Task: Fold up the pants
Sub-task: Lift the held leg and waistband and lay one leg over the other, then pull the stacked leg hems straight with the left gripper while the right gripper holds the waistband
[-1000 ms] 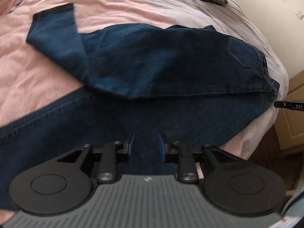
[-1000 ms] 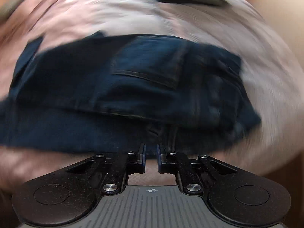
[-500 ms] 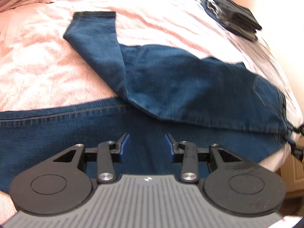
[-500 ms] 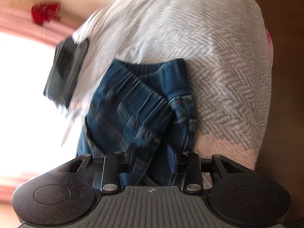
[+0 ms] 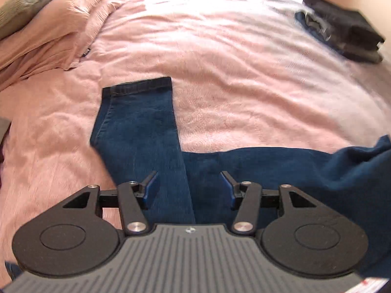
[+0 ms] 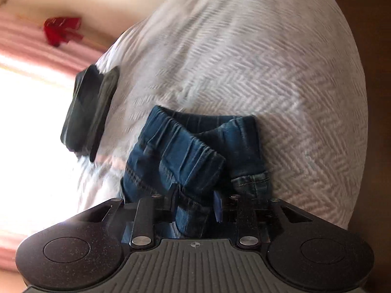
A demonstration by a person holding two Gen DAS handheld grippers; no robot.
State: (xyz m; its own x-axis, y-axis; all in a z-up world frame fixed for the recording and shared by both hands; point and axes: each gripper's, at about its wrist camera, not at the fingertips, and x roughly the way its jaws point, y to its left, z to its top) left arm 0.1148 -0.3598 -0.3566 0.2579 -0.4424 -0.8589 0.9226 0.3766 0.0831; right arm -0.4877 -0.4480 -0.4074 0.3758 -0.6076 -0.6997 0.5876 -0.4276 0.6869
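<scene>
Dark blue jeans (image 5: 136, 127) lie on the pink bedcover (image 5: 220, 61), one leg running up to its hem and the rest stretching off right. My left gripper (image 5: 188, 180) hovers over the leg near where it meets the other denim. Its jaws are opening and pinch nothing. In the right wrist view the jeans' gathered waistband (image 6: 185, 146) is bunched on a white herringbone blanket (image 6: 268, 61). My right gripper (image 6: 195, 197) straddles a fold of that waistband. Its jaws are closing, and a thin gap still shows beside the right pad (image 6: 218, 205).
A stack of folded dark clothes (image 5: 347, 31) sits at the bed's far right corner, seen left of the waistband as the dark stack (image 6: 90, 112). Pink pillows (image 5: 48, 31) and a grey pillow (image 5: 29, 5) are at far left. The bed edge drops to brown floor (image 6: 376, 48).
The left view swung from the jeans' seat over to the leg and hem, and its jaws widened. The right gripper rolled over, dropped to the waistband and opened around it.
</scene>
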